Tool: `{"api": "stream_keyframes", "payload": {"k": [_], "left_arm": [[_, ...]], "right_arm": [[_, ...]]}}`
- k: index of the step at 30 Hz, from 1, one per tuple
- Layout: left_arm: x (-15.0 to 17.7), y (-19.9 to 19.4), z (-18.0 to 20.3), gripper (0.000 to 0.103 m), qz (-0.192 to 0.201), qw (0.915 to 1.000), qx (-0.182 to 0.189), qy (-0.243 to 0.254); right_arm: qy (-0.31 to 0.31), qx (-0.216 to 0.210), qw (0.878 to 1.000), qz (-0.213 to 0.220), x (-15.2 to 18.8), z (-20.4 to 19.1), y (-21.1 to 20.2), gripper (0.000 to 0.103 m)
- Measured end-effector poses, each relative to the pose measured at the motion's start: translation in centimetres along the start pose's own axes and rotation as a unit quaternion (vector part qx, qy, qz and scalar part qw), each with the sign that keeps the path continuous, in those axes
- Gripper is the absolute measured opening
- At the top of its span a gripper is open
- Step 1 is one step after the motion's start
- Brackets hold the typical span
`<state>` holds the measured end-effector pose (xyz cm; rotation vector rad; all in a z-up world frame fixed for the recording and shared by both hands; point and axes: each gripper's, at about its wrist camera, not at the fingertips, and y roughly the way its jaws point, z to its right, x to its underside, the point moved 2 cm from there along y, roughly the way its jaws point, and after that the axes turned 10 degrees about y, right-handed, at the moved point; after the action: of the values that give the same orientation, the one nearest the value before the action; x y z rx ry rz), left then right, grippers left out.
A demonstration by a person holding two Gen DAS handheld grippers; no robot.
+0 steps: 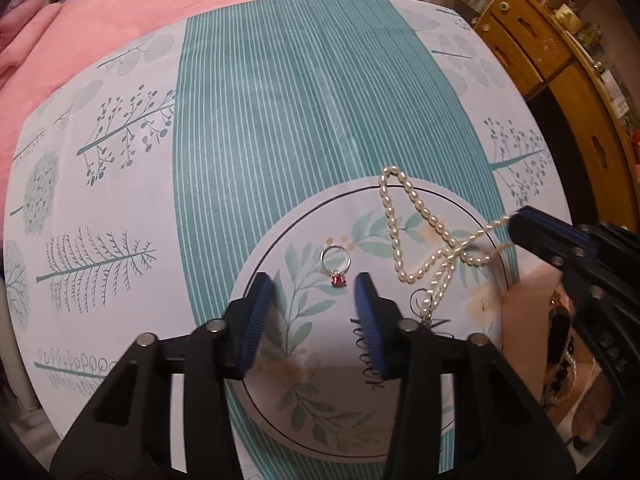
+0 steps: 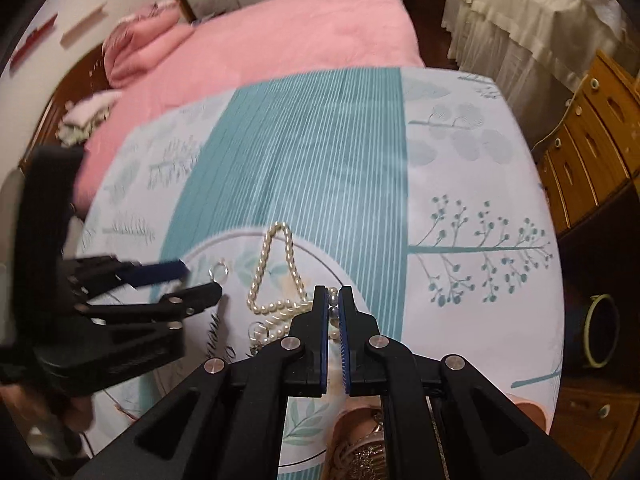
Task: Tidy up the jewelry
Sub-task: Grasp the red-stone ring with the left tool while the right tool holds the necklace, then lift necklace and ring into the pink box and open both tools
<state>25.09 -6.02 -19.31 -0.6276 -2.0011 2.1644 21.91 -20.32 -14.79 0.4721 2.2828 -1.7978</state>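
A silver ring with a red stone (image 1: 336, 266) lies on a round floral plate (image 1: 276, 256) on the table. My left gripper (image 1: 312, 284) hangs open over the plate, and the ring's stone sits just past its blue fingertips, touching neither. A white pearl necklace (image 1: 400, 220) lies looped over the plate's far rim. My right gripper (image 2: 333, 300) is shut on a strand of the pearl necklace (image 2: 276, 264), with pearls showing between its pads. In the right wrist view the ring (image 2: 219, 271) lies beside the left gripper (image 2: 200, 280). The right gripper (image 1: 520, 224) enters the left wrist view from the right.
A teal and white tablecloth (image 1: 280, 120) covers the table. A pink box (image 1: 524, 300) holding more jewelry sits at the plate's near right. A pink bed (image 2: 260, 40) lies beyond the table, wooden drawers (image 2: 592, 140) to the right, a green-rimmed bin (image 2: 600, 332) on the floor.
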Motion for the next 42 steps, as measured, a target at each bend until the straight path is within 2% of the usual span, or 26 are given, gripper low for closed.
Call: {"api": "stream_keyframes", "payload": {"k": [7,11,12,17,26,33,42], "left_arm": [[-0.9,0.5,1.0,0.029,0.000,0.9993,-0.038,-0.003],[-1.2,0.6,1.8,0.012,-0.004,0.9991,-0.043,0.000],[-1.2,0.7,1.9,0.012,-0.005,0.9990,-0.045,0.001],[-0.8,0.3,2.3,0.010,0.005,0.9992,-0.040,-0.002],[0.1,-3.2,1.8,0.010,0.046,0.9981,-0.041,0.006],[0.7,-6.6,1.2,0.010,0.070,0.9971,-0.029,0.005],[1.5,-10.4,2.6,0.010,0.094,0.9950,-0.012,0.032]], "right_arm": [[0.015,-0.021,1.000,0.015,0.0,0.4,-1.6,0.005],[0.020,-0.028,0.999,0.023,0.4,0.7,-2.4,0.005],[0.022,-0.031,0.999,0.024,0.5,0.8,-2.6,0.005],[0.027,-0.043,0.998,0.032,0.8,1.1,-3.6,0.005],[0.031,-0.074,0.995,0.060,0.7,0.4,-6.7,0.005],[0.034,-0.093,0.990,0.099,0.2,-0.7,-10.9,0.005],[0.042,-0.112,0.980,0.157,-0.2,-1.6,-18.3,0.005]]}}
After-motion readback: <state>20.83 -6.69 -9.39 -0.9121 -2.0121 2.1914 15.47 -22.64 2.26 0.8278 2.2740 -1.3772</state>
